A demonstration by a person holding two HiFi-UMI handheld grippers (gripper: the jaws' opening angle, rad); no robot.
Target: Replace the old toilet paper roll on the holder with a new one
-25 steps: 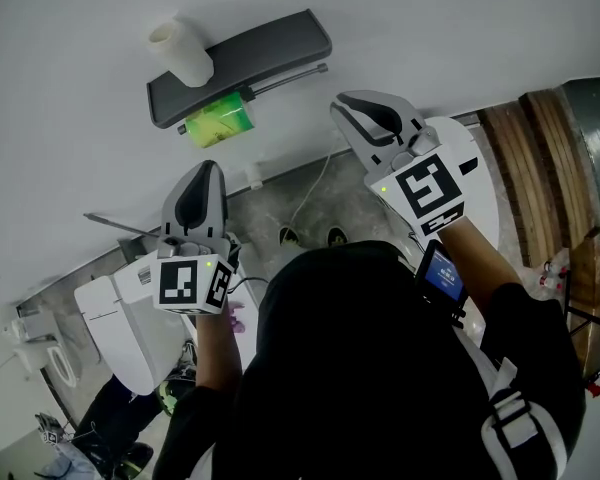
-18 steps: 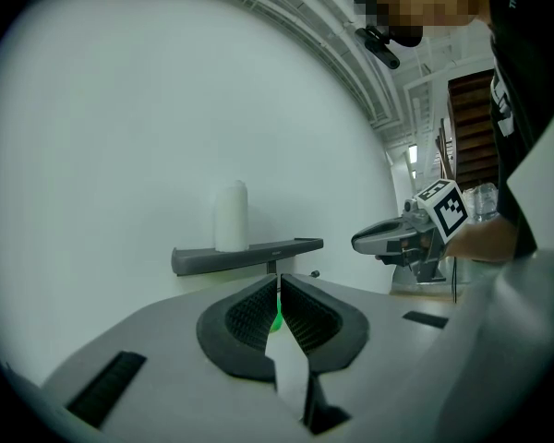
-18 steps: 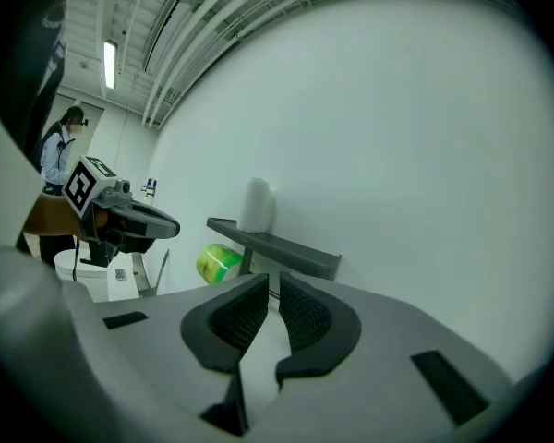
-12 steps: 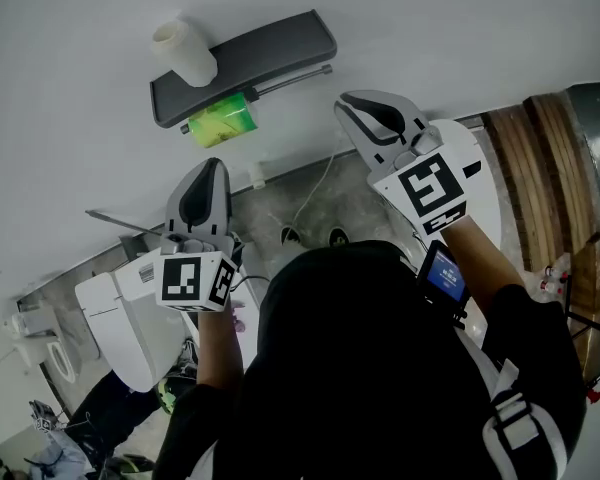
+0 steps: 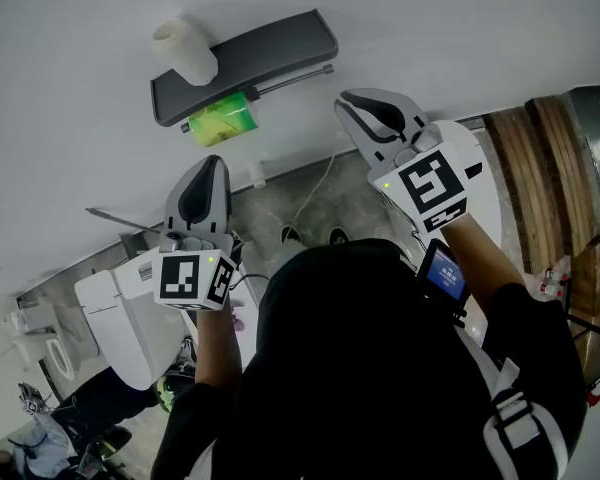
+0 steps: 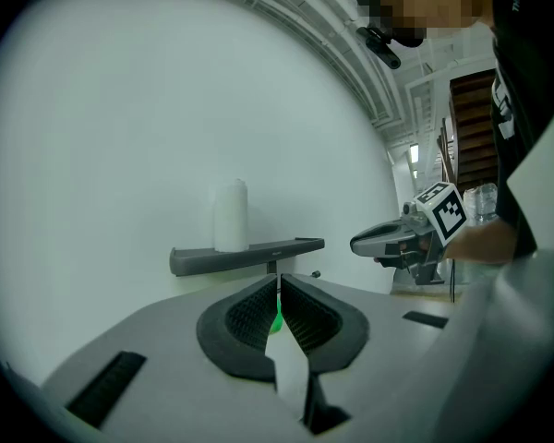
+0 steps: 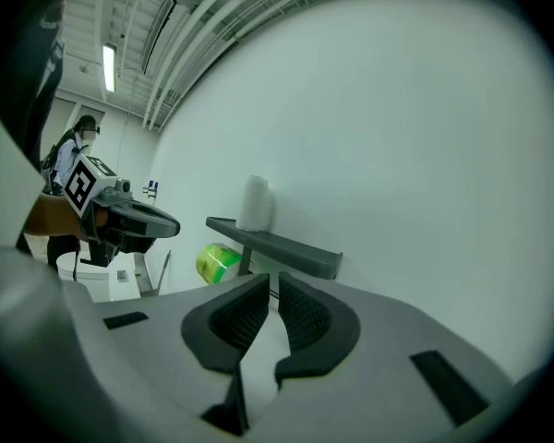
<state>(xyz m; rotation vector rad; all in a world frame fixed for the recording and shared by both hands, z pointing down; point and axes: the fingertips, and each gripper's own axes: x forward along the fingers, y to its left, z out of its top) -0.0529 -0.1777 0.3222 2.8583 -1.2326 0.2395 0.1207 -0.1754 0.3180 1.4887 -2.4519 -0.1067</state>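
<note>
Left gripper (image 5: 208, 168), right gripper (image 5: 348, 108): jaws pinched together, empty, short of holder (image 5: 242, 63). Risk: knocking white roll (image 5: 184, 52) off holder top when reaching for green roll (image 5: 220, 123) under holder.

place: restroom corner in an open hall | cues: wall-mounted paper holder (image 5: 245, 63), white toilet (image 5: 110, 323), exposed ceiling pipes (image 7: 198, 35)
</note>
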